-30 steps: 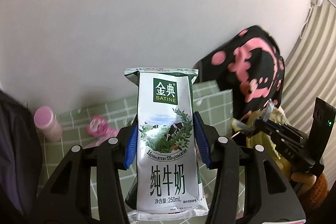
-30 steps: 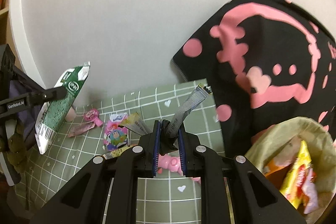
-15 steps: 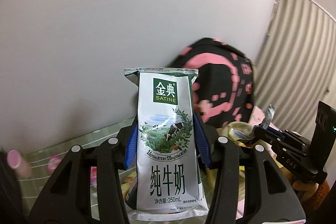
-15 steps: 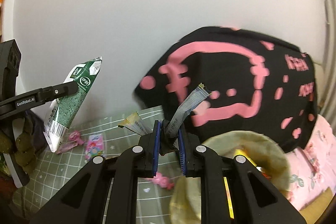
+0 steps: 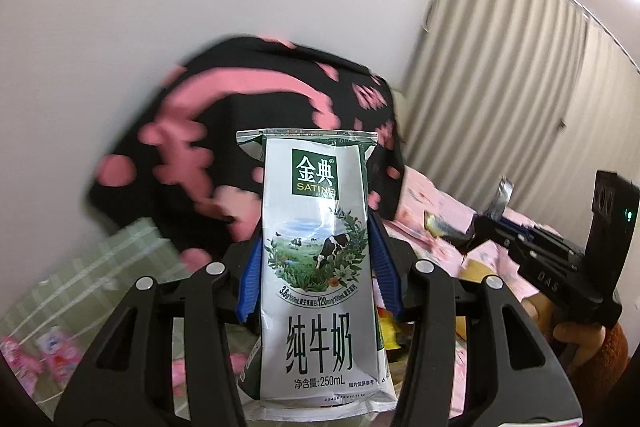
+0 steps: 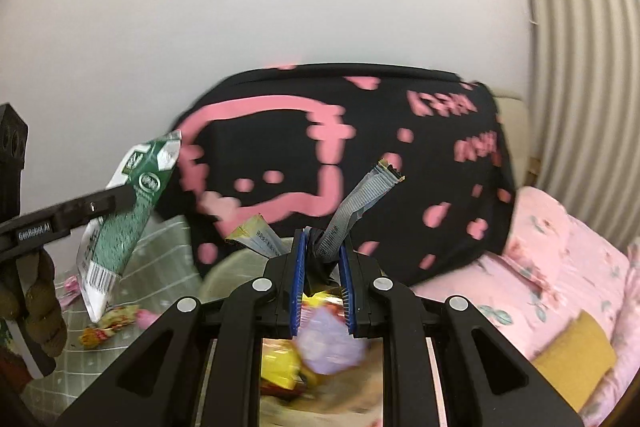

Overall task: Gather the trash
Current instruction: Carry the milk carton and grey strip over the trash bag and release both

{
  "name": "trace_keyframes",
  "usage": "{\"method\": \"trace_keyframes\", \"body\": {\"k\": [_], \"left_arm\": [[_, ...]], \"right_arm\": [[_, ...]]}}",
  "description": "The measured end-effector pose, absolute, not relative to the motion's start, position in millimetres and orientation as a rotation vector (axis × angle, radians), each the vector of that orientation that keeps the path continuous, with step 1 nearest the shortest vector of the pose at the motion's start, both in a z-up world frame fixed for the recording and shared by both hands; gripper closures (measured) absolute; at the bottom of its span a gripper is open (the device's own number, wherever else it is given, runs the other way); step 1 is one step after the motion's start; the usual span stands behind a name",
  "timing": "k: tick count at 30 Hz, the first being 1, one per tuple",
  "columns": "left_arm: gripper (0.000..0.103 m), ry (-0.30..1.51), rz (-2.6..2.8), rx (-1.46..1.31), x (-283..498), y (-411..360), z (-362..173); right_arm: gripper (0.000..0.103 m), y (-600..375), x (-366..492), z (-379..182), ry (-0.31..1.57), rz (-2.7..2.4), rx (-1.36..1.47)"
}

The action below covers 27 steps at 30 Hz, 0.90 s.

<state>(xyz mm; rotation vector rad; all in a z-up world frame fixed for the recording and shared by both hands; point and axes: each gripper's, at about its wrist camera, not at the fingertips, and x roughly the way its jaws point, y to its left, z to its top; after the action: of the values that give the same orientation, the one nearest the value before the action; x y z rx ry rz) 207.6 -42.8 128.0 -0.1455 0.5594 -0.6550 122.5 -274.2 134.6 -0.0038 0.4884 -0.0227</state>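
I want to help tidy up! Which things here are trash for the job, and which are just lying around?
Trash job:
- milk pouch, held by the left gripper
- grey wrapper strip, held by the right gripper
- trash bag with wrappers inside
- candy wrapper on the green mat

Just lying around:
- black and pink cushion
- pink bedding
- curtain

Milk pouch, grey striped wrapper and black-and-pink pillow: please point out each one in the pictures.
milk pouch (image 5: 316, 247), left wrist view, on the printed cow picture.
grey striped wrapper (image 6: 362, 197), right wrist view, on its striped middle.
black-and-pink pillow (image 6: 400, 195), right wrist view, on its black front.
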Motion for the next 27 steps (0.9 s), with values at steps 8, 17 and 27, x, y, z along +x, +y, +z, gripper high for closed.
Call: {"method": "trace_keyframes", "body": {"k": [8, 17, 27], "left_arm": [[0.058, 0.711, -0.774, -0.058, 226.4, -140.1, 81.9], [0.058, 0.948, -0.711, 0.112, 253.2, -208.4, 11.5], [0.056, 1.048, -0.710, 0.046, 265.8, -206.1, -0.1]], "right_arm": [[0.087, -341.0, 117.8, 119.3, 0.518, -0.124, 0.054], [0.087, -390.0, 128.3, 92.5, 0.576, -0.149, 0.114], [0.087, -402.2, 140.8, 76.8, 0.603, -0.113, 0.154]]}}
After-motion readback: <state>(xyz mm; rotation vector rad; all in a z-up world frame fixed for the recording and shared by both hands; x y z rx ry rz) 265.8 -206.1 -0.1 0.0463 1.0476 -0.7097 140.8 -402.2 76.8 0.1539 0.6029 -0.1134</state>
